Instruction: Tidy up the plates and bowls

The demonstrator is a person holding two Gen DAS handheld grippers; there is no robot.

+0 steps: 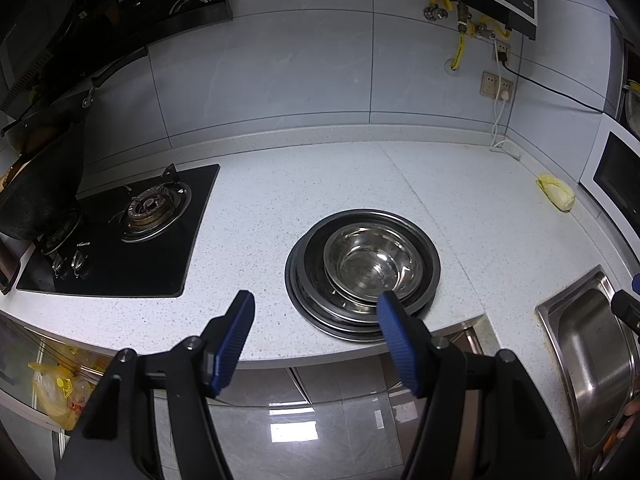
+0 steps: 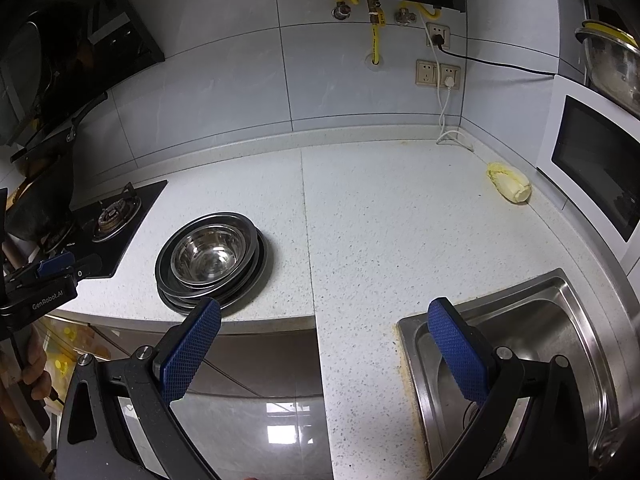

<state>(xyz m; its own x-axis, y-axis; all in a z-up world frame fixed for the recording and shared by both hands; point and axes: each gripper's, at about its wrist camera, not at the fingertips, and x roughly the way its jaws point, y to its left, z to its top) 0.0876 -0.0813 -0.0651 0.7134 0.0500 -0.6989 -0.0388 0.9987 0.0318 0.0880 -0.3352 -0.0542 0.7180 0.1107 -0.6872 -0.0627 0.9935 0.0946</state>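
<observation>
A shiny steel bowl (image 1: pixel 372 264) sits on top of a stack of steel plates (image 1: pixel 298 284) near the front edge of the speckled counter. My left gripper (image 1: pixel 316 304) hovers in front of the stack, open and empty, its right fingertip overlapping the stack's near rim in this view. In the right wrist view the bowl (image 2: pixel 208 256) and plates (image 2: pixel 258 268) lie to the left. My right gripper (image 2: pixel 325 312) is open and empty above the counter edge, between the stack and the sink. The left gripper (image 2: pixel 52 270), held by a hand, shows at that view's left edge.
A black gas hob (image 1: pixel 120 240) with a dark wok lies left of the stack. A steel sink (image 2: pixel 532 344) is set in at the right. A yellow cabbage (image 2: pixel 510 186) lies beside a white microwave (image 2: pixel 592 160). Sockets and cables hang on the tiled wall.
</observation>
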